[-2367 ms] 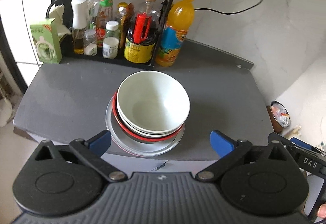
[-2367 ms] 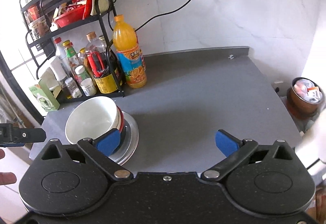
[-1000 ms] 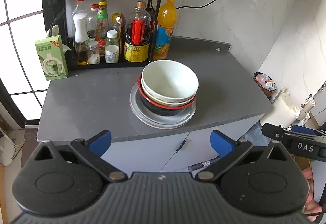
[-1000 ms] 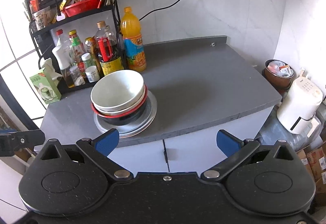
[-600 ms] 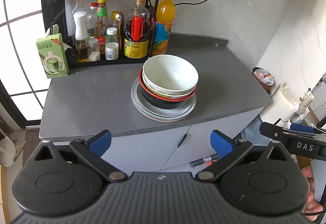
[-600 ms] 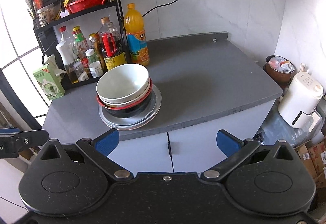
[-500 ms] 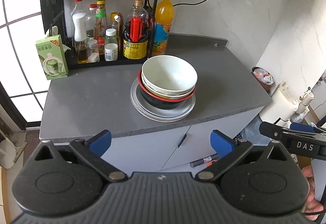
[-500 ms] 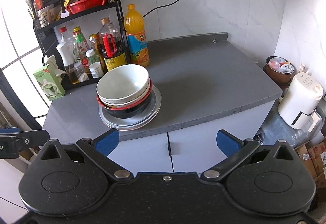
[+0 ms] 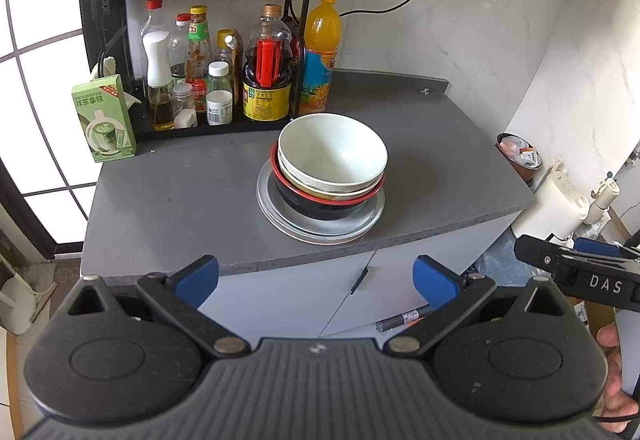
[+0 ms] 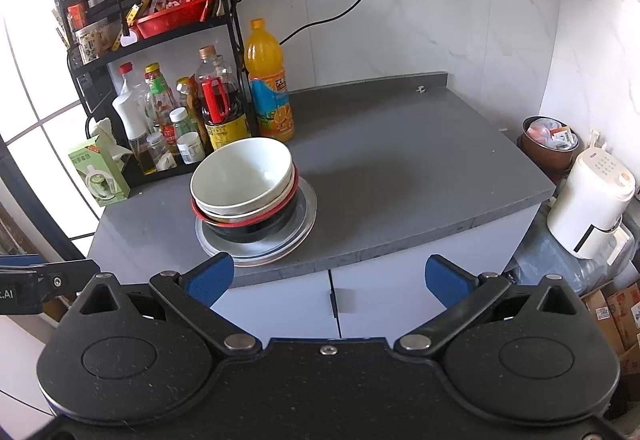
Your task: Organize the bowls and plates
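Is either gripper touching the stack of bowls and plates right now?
Apart. In both wrist views, the left gripper and right gripper hang open short of the counter edge, with cabinet front showing between them and the stack.

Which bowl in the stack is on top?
The white bowl, largest and open to view. Under it sits a cream bowl, then the red-rimmed black bowl on the plates.

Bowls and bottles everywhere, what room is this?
Most likely a home kitchen. Stacked bowls sit on plates on a grey counter, a rack holds sauce bottles, and an orange drink stands beside it.
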A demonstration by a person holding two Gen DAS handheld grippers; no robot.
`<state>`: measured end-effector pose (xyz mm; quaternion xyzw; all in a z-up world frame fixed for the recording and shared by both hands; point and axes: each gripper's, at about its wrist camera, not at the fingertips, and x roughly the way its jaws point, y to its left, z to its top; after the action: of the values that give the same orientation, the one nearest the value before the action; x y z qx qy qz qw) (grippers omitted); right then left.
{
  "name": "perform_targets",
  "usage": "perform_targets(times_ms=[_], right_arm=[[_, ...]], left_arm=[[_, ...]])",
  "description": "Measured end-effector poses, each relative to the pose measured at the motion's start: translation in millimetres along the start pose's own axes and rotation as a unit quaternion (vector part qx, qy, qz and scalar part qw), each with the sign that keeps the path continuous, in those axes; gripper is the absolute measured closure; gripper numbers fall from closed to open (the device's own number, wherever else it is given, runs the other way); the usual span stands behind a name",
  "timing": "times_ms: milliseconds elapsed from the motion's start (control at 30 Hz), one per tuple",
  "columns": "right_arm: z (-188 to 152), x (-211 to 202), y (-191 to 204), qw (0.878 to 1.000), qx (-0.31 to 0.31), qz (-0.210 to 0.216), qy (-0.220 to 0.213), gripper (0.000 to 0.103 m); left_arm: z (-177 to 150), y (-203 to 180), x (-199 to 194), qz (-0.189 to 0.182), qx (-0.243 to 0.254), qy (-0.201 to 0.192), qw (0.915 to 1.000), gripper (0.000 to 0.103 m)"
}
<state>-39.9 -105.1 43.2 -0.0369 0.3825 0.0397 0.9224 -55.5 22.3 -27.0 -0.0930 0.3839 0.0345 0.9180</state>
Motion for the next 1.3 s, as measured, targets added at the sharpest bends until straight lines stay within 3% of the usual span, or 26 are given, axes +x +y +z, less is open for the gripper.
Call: perform_targets(times_ms=[1300], right_arm=[[5.1,1.7,-0.2,1.000,0.006,-0.005,-0.007,0.000]], left_arm=[[6.2,-4.8,8.4,-0.003,0.014,0.002,0.9999,0.001]])
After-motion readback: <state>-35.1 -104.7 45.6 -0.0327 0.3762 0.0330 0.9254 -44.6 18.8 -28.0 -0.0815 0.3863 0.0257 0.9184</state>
